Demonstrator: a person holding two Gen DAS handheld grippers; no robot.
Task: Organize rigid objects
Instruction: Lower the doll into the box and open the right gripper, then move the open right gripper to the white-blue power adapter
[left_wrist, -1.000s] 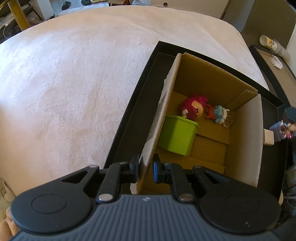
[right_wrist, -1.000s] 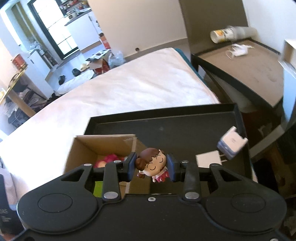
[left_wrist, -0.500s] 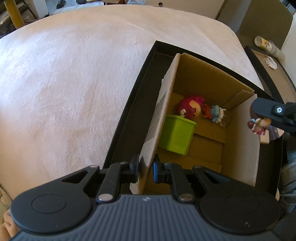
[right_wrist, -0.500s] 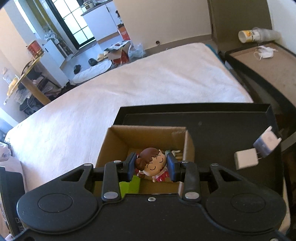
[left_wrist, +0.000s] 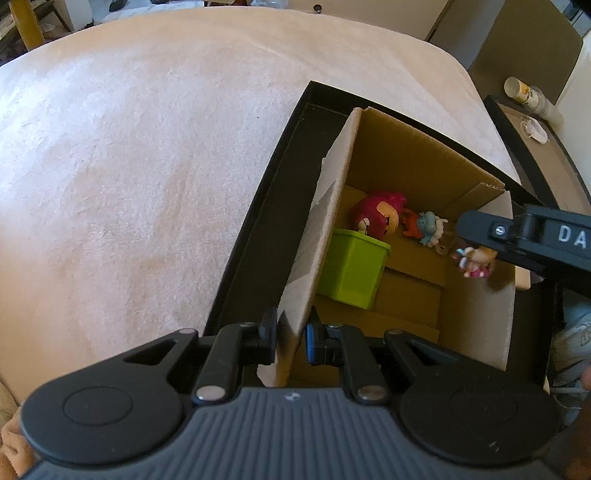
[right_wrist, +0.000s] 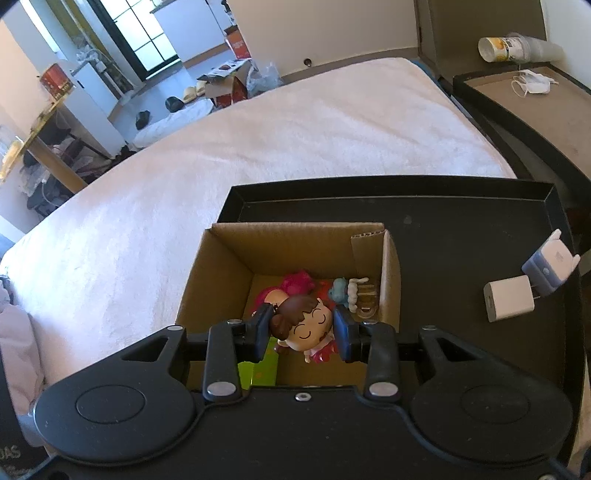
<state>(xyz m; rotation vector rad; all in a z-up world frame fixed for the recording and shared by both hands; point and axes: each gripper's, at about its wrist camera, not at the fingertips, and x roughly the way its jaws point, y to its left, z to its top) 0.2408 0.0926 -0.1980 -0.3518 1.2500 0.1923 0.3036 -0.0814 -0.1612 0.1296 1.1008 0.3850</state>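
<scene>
Figurine sits pinched in the right gripper, low centre of frame, hanging over the open cardboard box with the box floor straight below it. Left gripper clamps the box's near wall, bottom centre, steadying it on the black tray.
</scene>
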